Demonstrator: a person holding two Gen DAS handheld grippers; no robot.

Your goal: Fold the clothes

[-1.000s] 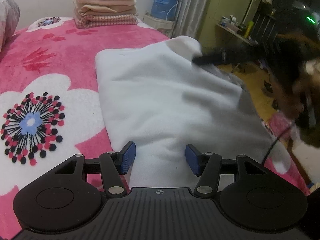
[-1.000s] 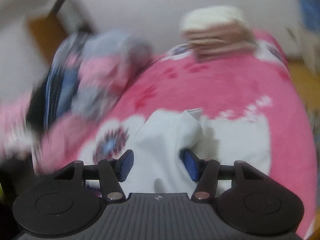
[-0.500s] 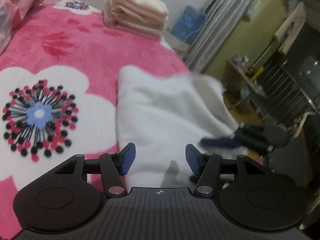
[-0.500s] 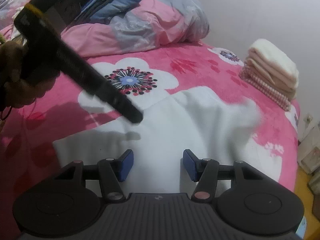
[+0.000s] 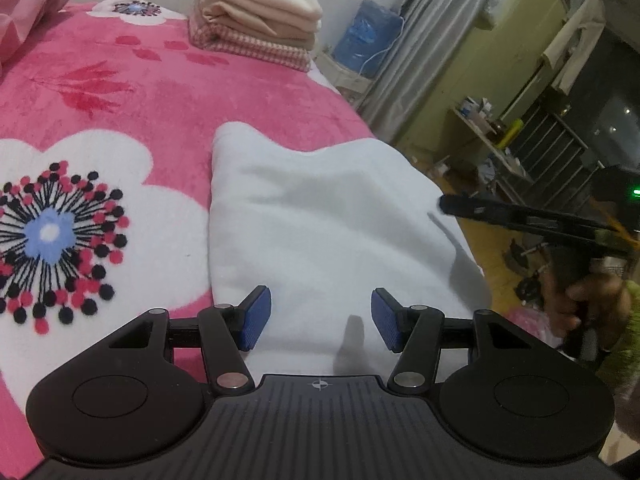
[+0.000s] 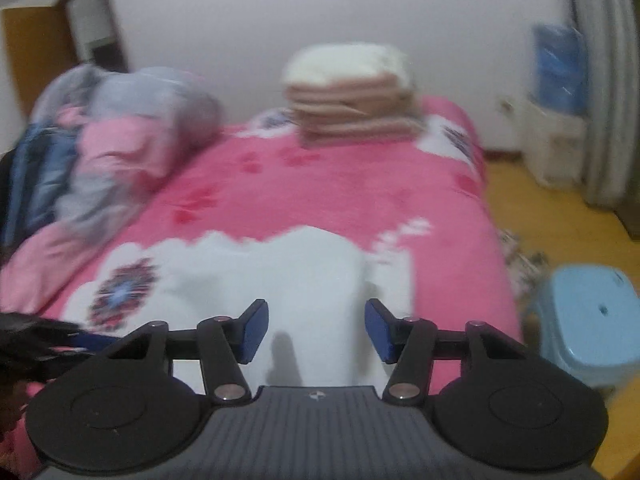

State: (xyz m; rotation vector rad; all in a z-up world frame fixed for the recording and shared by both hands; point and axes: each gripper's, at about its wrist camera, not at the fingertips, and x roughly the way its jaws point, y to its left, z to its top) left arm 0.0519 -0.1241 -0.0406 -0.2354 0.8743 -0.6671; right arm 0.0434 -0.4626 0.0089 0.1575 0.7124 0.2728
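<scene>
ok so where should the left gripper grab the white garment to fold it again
Probably the near edge of the white garment, just beyond the left gripper, coming in low from the near side. The cloth lies flat on the pink blanket with its folded long edge to the left, so the near end offers a loose hem to pinch and carry towards the far end.

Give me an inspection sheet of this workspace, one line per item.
Surface: pink flowered blanket covering the bed.
Job's things: white garment lying partly folded near the bed's edge; folded stack at the far end.
Clutter: bundled bedding at the far left.
Grippers: left gripper open, nothing between its pads; right gripper closing, empty, above the garment.
Cables: white cord by the blue bag.
Surroundings: grey curtain, blue stool, wooden floor.
</scene>
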